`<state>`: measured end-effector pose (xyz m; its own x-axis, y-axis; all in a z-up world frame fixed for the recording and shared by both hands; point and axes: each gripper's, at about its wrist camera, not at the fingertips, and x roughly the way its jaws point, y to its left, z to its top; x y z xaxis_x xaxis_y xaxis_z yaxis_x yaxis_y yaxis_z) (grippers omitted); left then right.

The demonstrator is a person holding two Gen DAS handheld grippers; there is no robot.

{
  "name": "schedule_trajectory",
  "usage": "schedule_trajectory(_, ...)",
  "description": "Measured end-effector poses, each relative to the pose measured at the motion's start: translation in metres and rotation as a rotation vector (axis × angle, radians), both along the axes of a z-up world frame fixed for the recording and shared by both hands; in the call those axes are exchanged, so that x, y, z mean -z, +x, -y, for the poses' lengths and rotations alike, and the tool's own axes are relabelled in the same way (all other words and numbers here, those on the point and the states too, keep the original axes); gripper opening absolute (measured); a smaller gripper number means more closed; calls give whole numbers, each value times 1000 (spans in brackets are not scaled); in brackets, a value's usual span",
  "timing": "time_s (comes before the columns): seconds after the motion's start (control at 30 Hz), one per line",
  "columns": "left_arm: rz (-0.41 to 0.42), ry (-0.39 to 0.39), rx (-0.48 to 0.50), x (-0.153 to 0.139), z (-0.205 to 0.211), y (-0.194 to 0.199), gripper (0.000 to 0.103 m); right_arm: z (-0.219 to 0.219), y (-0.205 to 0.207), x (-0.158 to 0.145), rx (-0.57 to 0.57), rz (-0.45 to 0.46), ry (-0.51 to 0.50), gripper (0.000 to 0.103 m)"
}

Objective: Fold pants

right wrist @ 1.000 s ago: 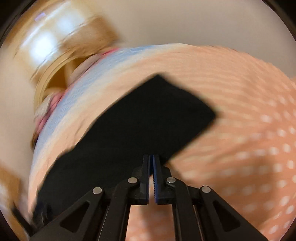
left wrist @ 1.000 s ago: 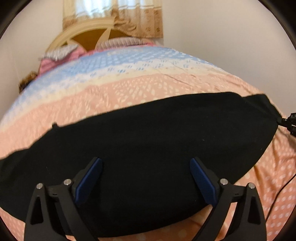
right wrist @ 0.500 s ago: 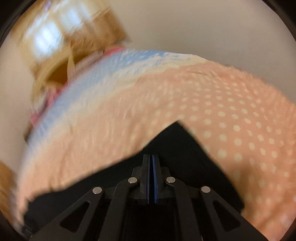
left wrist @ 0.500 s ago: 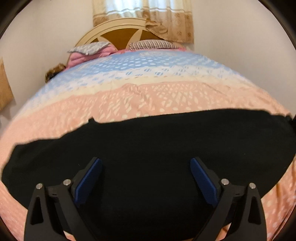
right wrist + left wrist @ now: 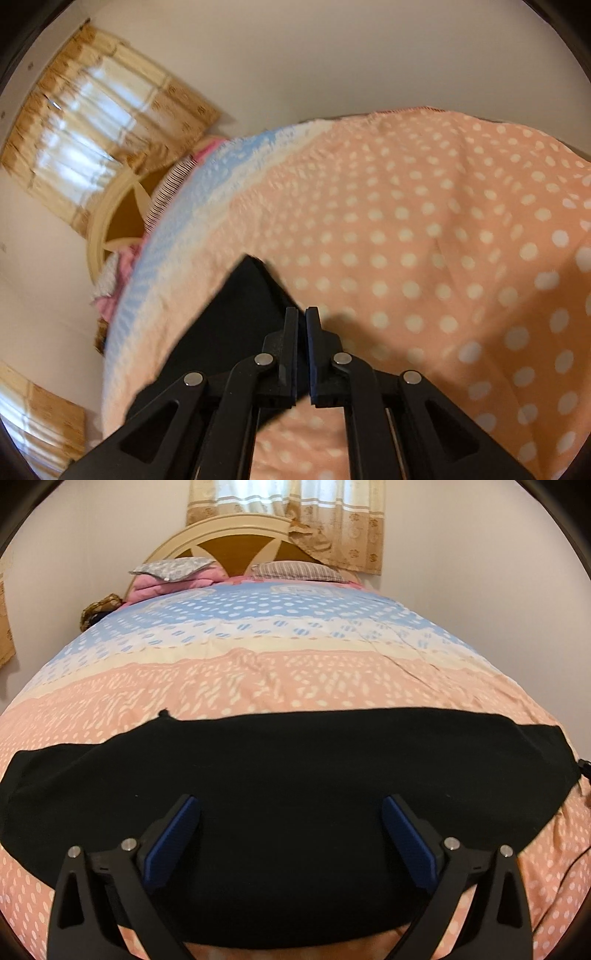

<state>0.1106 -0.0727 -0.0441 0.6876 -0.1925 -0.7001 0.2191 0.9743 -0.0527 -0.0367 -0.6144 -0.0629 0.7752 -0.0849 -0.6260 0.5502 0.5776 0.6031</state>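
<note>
— Why is your left gripper spread wide, holding nothing, over the black cloth pants?
— They lie flat across the peach dotted bedspread; your right gripper pinches their corner taut.

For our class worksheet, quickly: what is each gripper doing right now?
Left gripper: open, fingers spread over the black pants, holding nothing.
Right gripper: nearly closed at the pants' edge; grip cannot be told.

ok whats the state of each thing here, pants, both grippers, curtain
pants: spread flat across the bedspread
left gripper: open, over the pants, holding nothing
right gripper: nearly shut on the pants' corner
curtain: drawn, light coming through
</note>
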Motion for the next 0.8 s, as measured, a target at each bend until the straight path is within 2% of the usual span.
schedule_trajectory(0.1, 9, 6, 8, -3, 0, -4, 102, -1, 1, 12, -8, 4, 35, 5)
schedule_trajectory(0.2, 9, -13, -1, -5, -6, -4, 102, 2, 2, 18, -4, 29, 61, 18)
schedule_trajectory(0.23, 8, -20, -3, -5, -8, -4, 102, 3, 0, 19, 1, 50, 74, 31)
schedule_trajectory(0.27, 6, -26, -5, -6, -9, -4, 102, 1, -6, 19, 6, 71, 85, 49)
schedule_trajectory(0.3, 4, -31, -7, -6, -10, -4, 102, -1, -12, 15, 18, 104, 83, 53)
schedule_trajectory(0.33, 3, -35, -9, -6, -11, -4, 102, -3, -13, 10, 30, 100, 64, 63)
schedule_trajectory(0.43, -2, -52, -9, -5, -12, -5, 102, -11, -16, -5, 62, 30, -36, 64)
schedule_trajectory(0.57, -12, -65, 3, -4, -13, -9, 102, -17, 2, 9, -17, -73, -30, 63)
schedule_trajectory(0.7, 3, -76, 1, -11, -21, -12, 102, -36, 20, 5, -43, -172, -190, 63)
schedule_trajectory(0.73, 2, -79, -5, -12, -23, -12, 102, -38, 22, 6, -45, -192, -209, 57)
schedule_trajectory(0.77, 2, -84, -7, -13, -25, -13, 102, -40, 23, 6, -43, -217, -233, 44)
schedule_trajectory(0.8, 3, -92, -10, -15, -29, -13, 102, -41, 25, 7, -44, -244, -249, 40)
